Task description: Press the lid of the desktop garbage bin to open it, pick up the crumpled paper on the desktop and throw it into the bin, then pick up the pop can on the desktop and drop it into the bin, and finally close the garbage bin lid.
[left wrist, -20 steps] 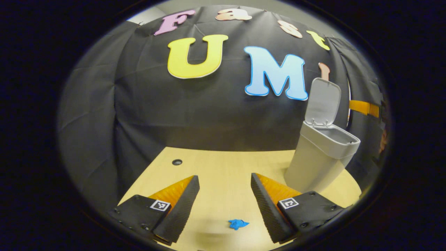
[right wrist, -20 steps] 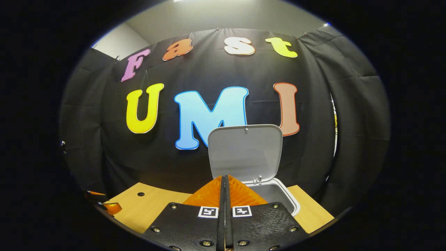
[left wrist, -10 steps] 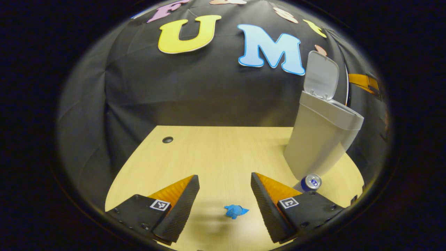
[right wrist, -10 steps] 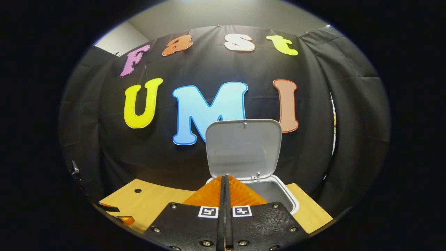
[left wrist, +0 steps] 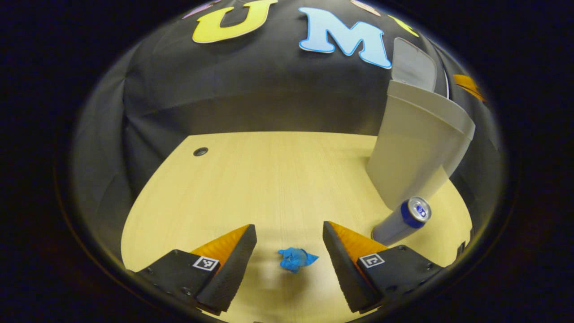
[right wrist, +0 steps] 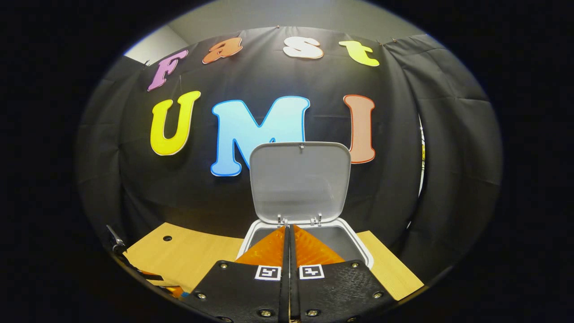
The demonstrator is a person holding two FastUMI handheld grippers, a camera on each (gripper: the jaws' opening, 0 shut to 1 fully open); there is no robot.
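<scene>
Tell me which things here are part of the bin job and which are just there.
Part of the job:
bin with its lid up
blue crumpled paper, between the open left tool fingers
can standing by the bin
shut right tool over the bin

Just there:
table
hole in the table

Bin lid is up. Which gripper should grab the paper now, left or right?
Left. The left gripper is open with the paper lying on the table between its jaws. The right gripper is shut, up by the open bin.
</scene>
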